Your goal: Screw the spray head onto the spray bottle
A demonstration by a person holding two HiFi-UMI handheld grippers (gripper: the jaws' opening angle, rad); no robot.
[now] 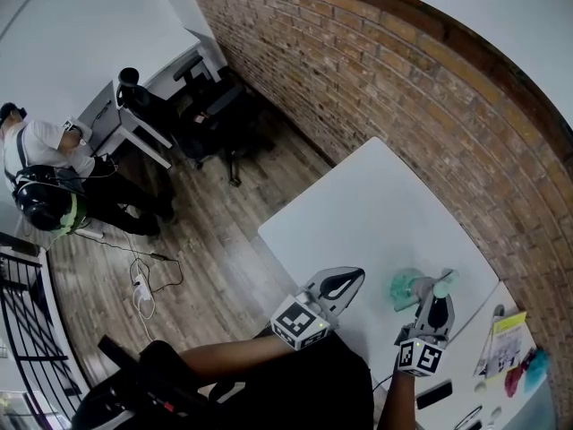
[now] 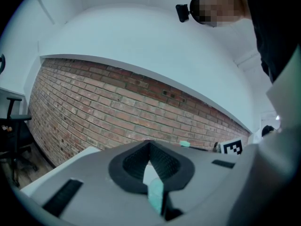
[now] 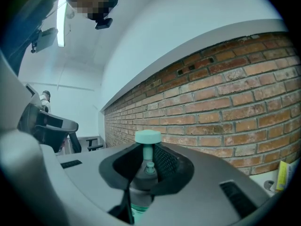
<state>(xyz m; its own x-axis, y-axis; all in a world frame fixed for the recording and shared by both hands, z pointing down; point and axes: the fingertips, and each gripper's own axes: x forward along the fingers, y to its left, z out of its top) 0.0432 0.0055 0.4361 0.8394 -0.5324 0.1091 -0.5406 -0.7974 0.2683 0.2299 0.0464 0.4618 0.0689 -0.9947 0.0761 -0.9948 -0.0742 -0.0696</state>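
Note:
The translucent green spray bottle is over the right part of the white table. Its pale teal spray head sits on the neck. My right gripper is shut on the bottle. In the right gripper view the jaws close round the bottle's shoulder, and the spray head's stem and teal cap stand upright above them. My left gripper hovers just left of the bottle, apart from it, shut. A teal sliver shows in its jaw slit; I cannot tell what it is.
A brick wall runs along the table's far side. A yellow booklet, a red item and a black block lie at the table's right end. On the wooden floor to the left are office chairs, cables and a seated person.

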